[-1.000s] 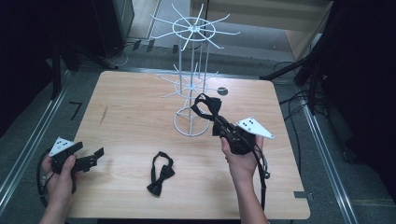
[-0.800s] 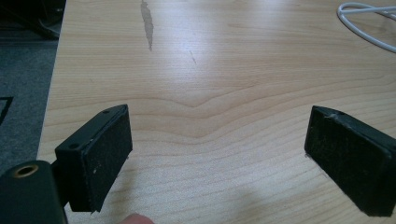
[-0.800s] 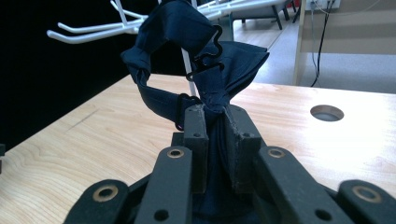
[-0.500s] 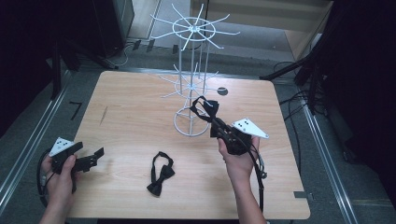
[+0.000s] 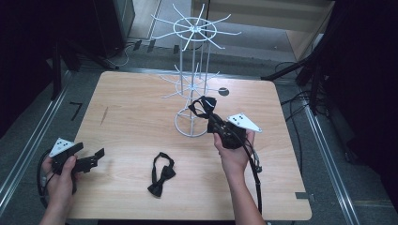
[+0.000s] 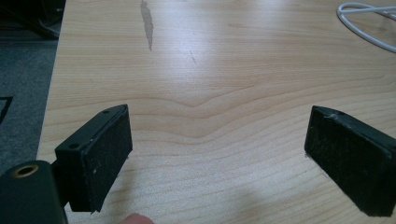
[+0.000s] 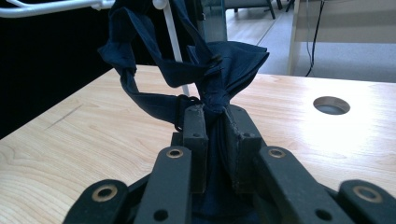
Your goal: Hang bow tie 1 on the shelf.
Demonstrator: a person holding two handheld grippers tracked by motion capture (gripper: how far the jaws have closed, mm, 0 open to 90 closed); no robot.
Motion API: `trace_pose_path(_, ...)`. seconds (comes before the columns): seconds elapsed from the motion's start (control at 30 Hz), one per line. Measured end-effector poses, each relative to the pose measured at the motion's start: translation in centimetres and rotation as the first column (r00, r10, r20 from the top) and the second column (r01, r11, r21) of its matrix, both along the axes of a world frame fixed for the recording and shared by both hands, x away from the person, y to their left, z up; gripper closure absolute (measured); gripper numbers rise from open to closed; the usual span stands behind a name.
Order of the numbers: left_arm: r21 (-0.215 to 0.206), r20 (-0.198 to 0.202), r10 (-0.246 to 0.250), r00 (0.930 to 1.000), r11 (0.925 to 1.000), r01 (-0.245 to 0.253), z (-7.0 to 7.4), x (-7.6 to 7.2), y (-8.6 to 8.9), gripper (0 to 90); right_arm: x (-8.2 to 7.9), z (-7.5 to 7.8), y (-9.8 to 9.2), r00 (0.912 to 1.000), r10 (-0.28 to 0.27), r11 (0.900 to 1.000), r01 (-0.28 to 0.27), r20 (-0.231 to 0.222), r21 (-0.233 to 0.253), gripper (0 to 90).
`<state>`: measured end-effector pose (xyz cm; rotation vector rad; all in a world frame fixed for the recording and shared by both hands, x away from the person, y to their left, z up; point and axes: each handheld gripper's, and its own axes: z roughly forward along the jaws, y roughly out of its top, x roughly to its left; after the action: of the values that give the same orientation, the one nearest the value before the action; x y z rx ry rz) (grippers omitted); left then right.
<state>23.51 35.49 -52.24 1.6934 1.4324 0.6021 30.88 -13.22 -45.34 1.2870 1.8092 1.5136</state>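
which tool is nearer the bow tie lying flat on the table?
Right, though not by much. The right tool is up and right of the loose bow tie, shut on another bow tie. The left tool sits farther off to its left.

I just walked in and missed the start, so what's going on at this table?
A person is working with two handheld grippers at a light wooden table. The right gripper is clamped on a dark blue fabric bow tie, held up beside the white wire display rack. The left gripper rests open near the table's left edge, holding nothing. A second black bow tie lies flat on the table between the hands.
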Motion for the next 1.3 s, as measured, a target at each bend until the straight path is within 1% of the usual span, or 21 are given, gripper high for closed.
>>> trace_pose_path(0.17,-0.001,0.001,0.000,1.0000,1.0000,0.000,0.0,0.0,0.0,8.2,0.1,-0.5,0.5,1.0000,0.008,1.000,-0.008,-0.001,-0.006,76.9)
trace_pose_path(0.27,-0.001,0.001,0.000,1.0000,1.0000,0.000,0.0,0.0,0.0,8.2,0.0,-0.7,0.4,1.0000,0.006,1.000,-0.006,-0.002,-0.004,74.1)
trace_pose_path(0.33,-0.002,0.001,-0.001,1.0000,1.0000,0.001,0.0,0.0,0.0,8.2,-0.1,-0.8,0.2,1.0000,-0.001,1.000,0.001,0.002,-0.012,71.1)
trace_pose_path(0.43,-0.001,0.000,-0.001,1.0000,1.0000,0.001,0.0,0.0,0.0,8.2,-0.2,-0.9,0.0,1.0000,0.006,1.000,-0.006,0.001,-0.007,68.0)
trace_pose_path(0.5,0.000,0.000,0.000,1.0000,1.0000,0.000,0.0,0.0,0.0,8.2,-0.4,-0.9,-0.1,0.9999,0.015,1.000,-0.015,-0.001,-0.004,63.0)
trace_pose_path(0.6,0.001,0.000,-0.001,1.0000,1.0000,0.001,0.0,0.0,0.0,8.2,-0.7,-0.9,0.0,0.9998,0.020,1.000,-0.020,0.002,-0.016,55.7)
trace_pose_path(0.73,0.002,0.000,-0.001,1.0000,1.0000,0.001,0.0,0.0,0.0,8.2,-1.2,-0.9,0.1,0.9996,0.028,0.999,-0.028,0.006,-0.024,50.3)
trace_pose_path(0.87,-0.002,0.000,-0.002,1.0000,1.0000,0.002,0.0,0.0,0.0,8.2,-1.7,-1.1,0.3,0.9993,0.038,0.999,-0.038,0.001,-0.030,49.0)
trace_pose_path(1.07,-0.002,0.000,-0.002,1.0000,1.0000,0.002,0.0,0.0,0.0,8.2,-2.4,-1.8,0.7,0.9983,0.055,0.998,-0.056,-0.018,-0.042,48.5)
trace_pose_path(1.23,-0.002,0.003,0.001,1.0000,1.0000,-0.001,0.0,-0.1,0.0,8.2,-3.1,-2.3,1.3,0.9961,0.083,0.994,-0.085,-0.030,-0.065,48.0)
trace_pose_path(1.3,-0.003,0.000,0.000,1.0000,1.0000,0.000,0.0,0.0,0.0,8.2,-3.2,-2.5,1.5,0.9953,0.092,0.994,-0.094,-0.032,-0.063,48.0)
